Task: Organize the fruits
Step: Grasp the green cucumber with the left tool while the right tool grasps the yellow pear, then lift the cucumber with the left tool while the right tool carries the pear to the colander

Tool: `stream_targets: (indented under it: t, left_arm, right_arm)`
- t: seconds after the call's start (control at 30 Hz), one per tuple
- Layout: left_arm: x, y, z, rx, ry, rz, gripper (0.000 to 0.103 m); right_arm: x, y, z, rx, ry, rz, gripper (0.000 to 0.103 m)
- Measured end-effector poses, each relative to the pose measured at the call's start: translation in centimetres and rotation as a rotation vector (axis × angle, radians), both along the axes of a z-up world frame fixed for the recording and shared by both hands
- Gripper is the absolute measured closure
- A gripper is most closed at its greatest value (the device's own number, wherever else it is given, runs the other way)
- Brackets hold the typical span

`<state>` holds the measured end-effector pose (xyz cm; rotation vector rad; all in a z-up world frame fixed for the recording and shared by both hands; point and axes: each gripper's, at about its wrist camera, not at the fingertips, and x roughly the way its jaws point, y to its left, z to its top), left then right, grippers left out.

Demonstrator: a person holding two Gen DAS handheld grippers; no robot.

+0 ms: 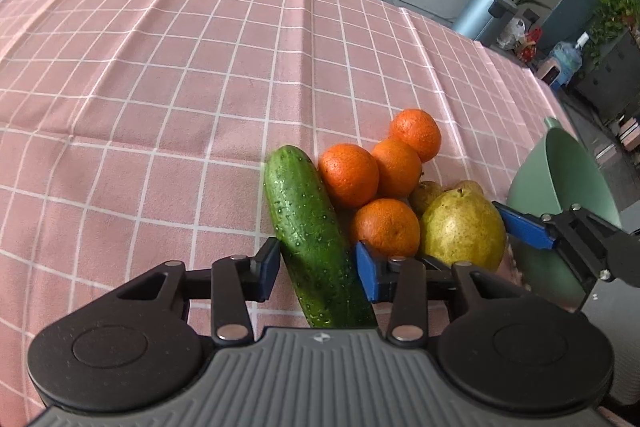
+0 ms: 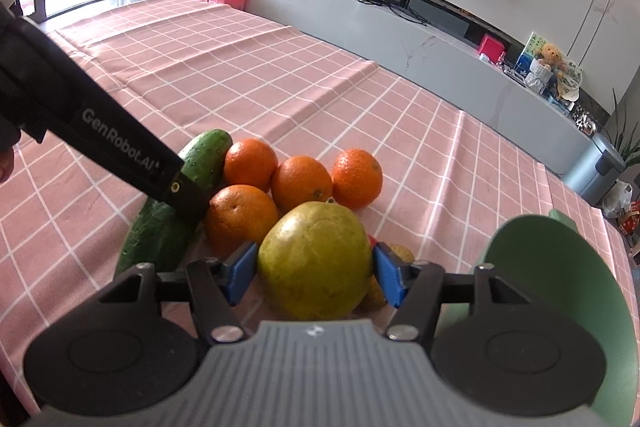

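A green cucumber [image 1: 312,235] lies on the pink checked tablecloth [image 1: 160,87], and my left gripper [image 1: 318,271] has a blue pad on each side of it, touching it. Several oranges [image 1: 348,173] sit in a pile right of the cucumber. A yellow-green pear [image 2: 314,261] sits between the blue pads of my right gripper [image 2: 314,275], which touch its sides. The pear [image 1: 462,231] and the right gripper's finger [image 1: 524,225] also show in the left wrist view. The cucumber [image 2: 176,203] and the left gripper's arm [image 2: 120,151] show in the right wrist view.
A green bowl [image 2: 560,291] stands at the right near the table's edge; it also shows in the left wrist view [image 1: 560,183]. Small brownish fruits [image 1: 426,195] lie behind the pear. A grey counter [image 2: 400,27] with clutter runs beyond the table.
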<state>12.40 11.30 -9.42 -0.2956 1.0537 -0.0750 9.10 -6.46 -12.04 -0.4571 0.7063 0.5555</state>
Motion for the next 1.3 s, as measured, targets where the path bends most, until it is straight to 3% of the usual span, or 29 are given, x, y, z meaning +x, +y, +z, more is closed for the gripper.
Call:
stream_targets:
  t: [0.2, 0.37, 0.53, 0.67, 0.97, 1.3]
  left_arm:
    - [-1.7, -0.5, 0.7, -0.020, 0.109, -0.042, 0.064]
    - [-2.2, -1.4, 1.2, 0.017, 0.119, -0.061, 0.067]
    - [-1.7, -1.7, 0.5, 0.039, 0.114, -0.044, 0.059]
    - [-1.5, -1.7, -0.2, 0.026, 0.104, -0.025, 0.059]
    - [-2.3, -3.1, 0.7, 0.083, 0.063, -0.031, 0.061]
    - [-4.7, -6.3, 7.0, 0.101, -0.116, -0.067, 0.062]
  right_arm:
    - [-2.3, -0.6, 1.4, 0.013, 0.080, 0.010, 0.044]
    - [-4.0, -2.0, 1.3, 0.052, 0.213, -0.057, 0.044]
    - [-4.4, -2.5, 1.1, 0.082, 0.213, -0.090, 0.043]
    - [-4.0, -2.5, 1.0, 0.108, 0.215, -0.110, 0.043]
    - [-3.2, -3.4, 0.9, 0.176, 0.251, -0.163, 0.043]
    - [-5.4, -5.7, 4.3, 0.256, 0.204, -0.171, 0.043]
